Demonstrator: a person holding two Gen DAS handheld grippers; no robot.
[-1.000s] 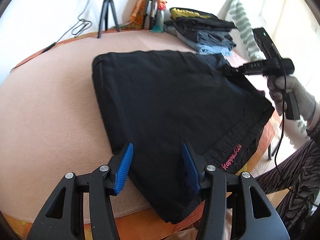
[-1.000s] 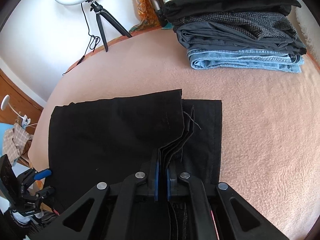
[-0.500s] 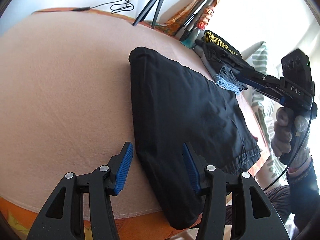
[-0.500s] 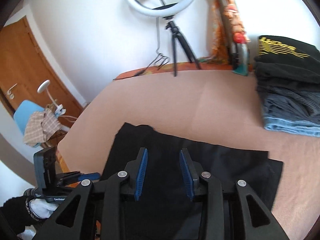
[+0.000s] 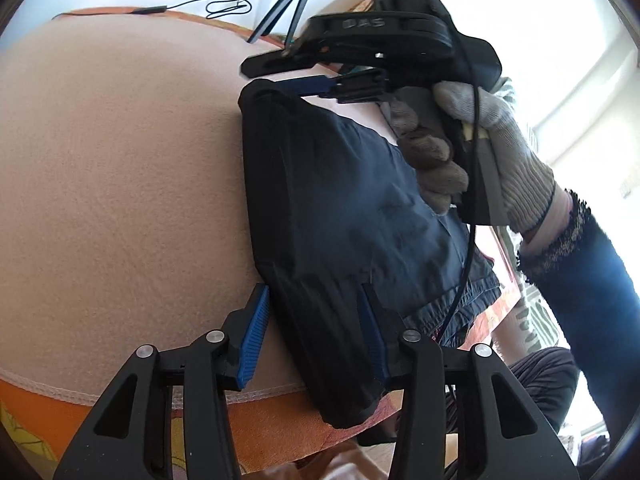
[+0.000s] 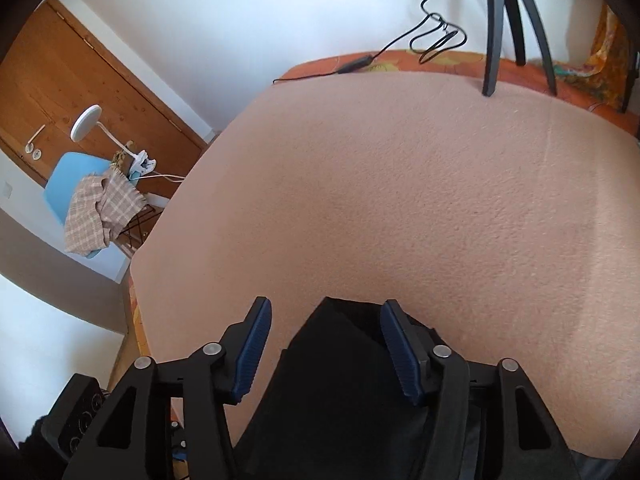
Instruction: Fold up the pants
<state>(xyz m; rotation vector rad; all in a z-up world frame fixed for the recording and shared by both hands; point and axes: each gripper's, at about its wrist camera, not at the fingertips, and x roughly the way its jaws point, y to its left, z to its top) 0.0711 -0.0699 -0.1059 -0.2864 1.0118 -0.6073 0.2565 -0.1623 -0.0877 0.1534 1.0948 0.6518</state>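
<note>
Peach blanket [image 5: 120, 168], folded black pants [image 5: 320, 208], "DAS" on right tongs [image 5: 304, 76] opening empty, left tongs [image 5: 316, 320] closing, straddling pants' edge

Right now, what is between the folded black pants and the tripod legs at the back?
In the right wrist view, only bare pink blanket lies between the black pants and the tripod legs.

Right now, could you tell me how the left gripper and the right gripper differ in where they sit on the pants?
The left gripper straddles the near folded edge of the black pants; the right gripper is at their far corner. The left gripper's jaws have just been closing, the right gripper's opening. Both stand open with cloth between the pads.
</note>
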